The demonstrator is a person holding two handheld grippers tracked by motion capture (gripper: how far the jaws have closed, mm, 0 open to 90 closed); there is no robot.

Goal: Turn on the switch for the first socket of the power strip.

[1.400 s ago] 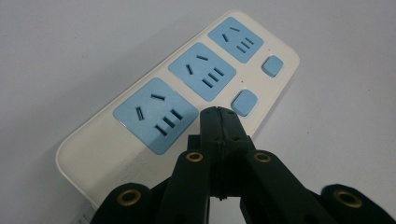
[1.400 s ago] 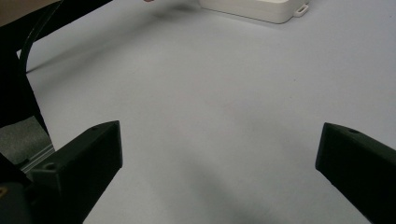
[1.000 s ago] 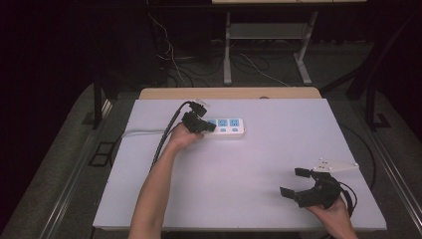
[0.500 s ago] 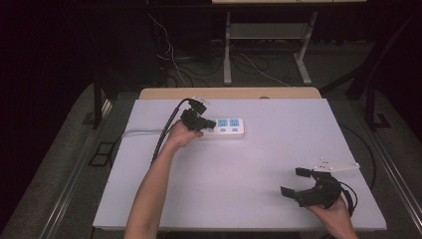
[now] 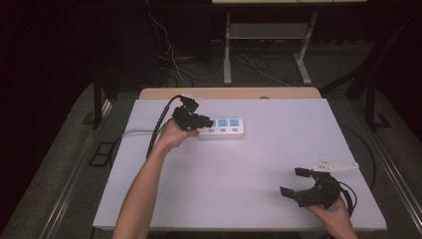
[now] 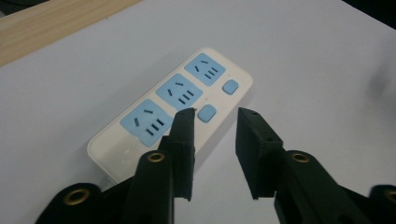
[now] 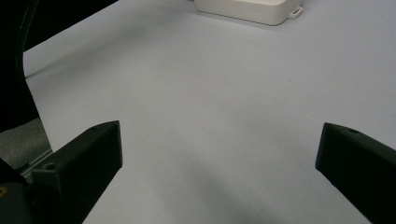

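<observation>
High view. The white plastic power strip (image 5: 221,128) with three pale blue socket faces lies flat near the far edge of the white table (image 5: 239,184), its cable running off to the left. The left gripper (image 5: 198,121) hangs at the strip's left end, just above it; its jaws have just been opening and nothing is between them. The right gripper (image 5: 297,185) rests well apart at the near right corner, jaws spread wide and empty.

Risk, as judged: the strip is light and unanchored. A jaw tip that descends off-centre onto a switch could push the strip sideways or tip its near edge. The stiff cable could also drag it if the left forearm catches it.

Left gripper view. The left gripper (image 6: 215,116) shows a moderate gap between its black jaws, released. The power strip (image 6: 140,140) lies beyond and below the tips, slanting from lower left to upper right. One small blue square rocker button (image 6: 207,113) sits just beside the left jaw tip; a second one (image 6: 229,87) lies farther along. No pad touches the strip.

Right gripper view. The right gripper (image 7: 219,140) stands fully parted over bare table. One end of the power strip (image 7: 247,10) is visible at the top, well apart from the jaws.
</observation>
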